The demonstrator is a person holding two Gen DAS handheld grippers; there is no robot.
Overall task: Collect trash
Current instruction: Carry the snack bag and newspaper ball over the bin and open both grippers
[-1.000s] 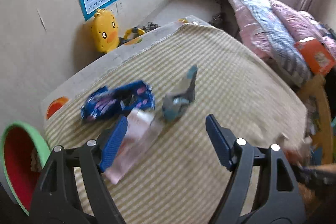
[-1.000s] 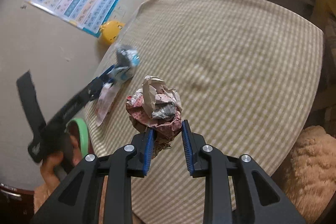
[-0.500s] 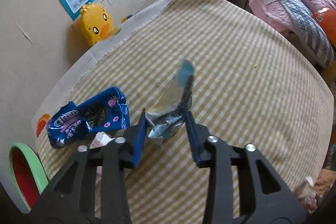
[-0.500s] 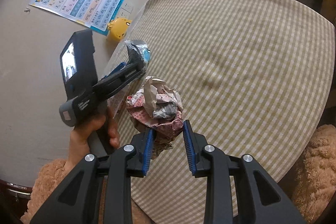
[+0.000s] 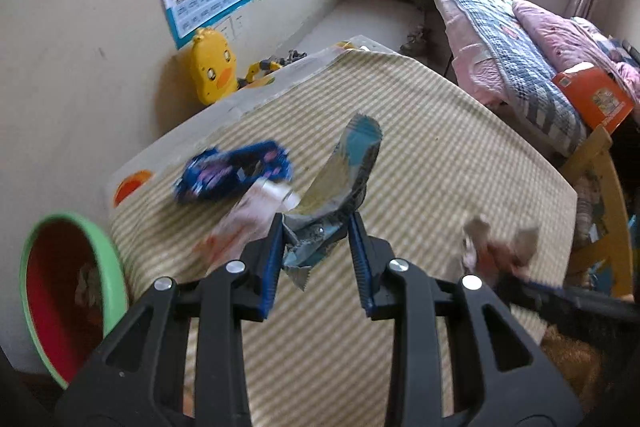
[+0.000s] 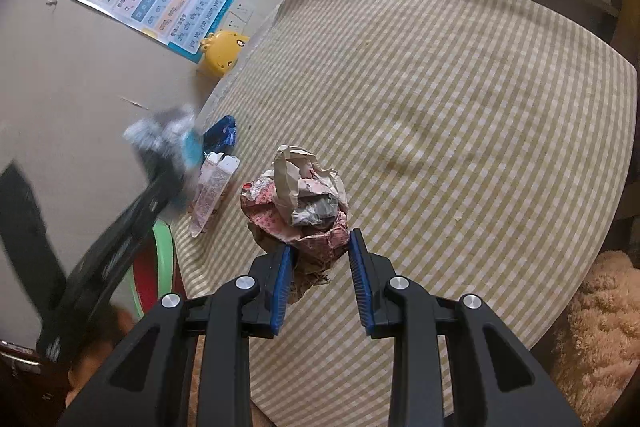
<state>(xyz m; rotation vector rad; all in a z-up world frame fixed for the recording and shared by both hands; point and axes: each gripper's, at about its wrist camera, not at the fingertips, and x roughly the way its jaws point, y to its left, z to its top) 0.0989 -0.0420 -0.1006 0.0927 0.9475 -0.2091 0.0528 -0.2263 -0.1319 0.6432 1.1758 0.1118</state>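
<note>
Left gripper [image 5: 316,247] jaws clamped on silver-blue wrapper [image 5: 344,179], lifted off surface [image 5: 460,179]; right gripper [image 6: 320,263] jaws gripping crumpled paper wad [image 6: 300,203]; blue packet [image 5: 236,171], clear wrapper [image 5: 248,215] left; bin [image 5: 60,287] beside surface

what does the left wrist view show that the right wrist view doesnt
Only the left wrist view: the left gripper shut on a silver-blue wrapper, and the orange box on the bed.
Only the right wrist view: the right gripper shut on a crumpled paper wad, seen sharply.
Both: the blue cookie wrapper, clear pink wrapper, green-rimmed bin, yellow duck toy and checked tablecloth.
</note>
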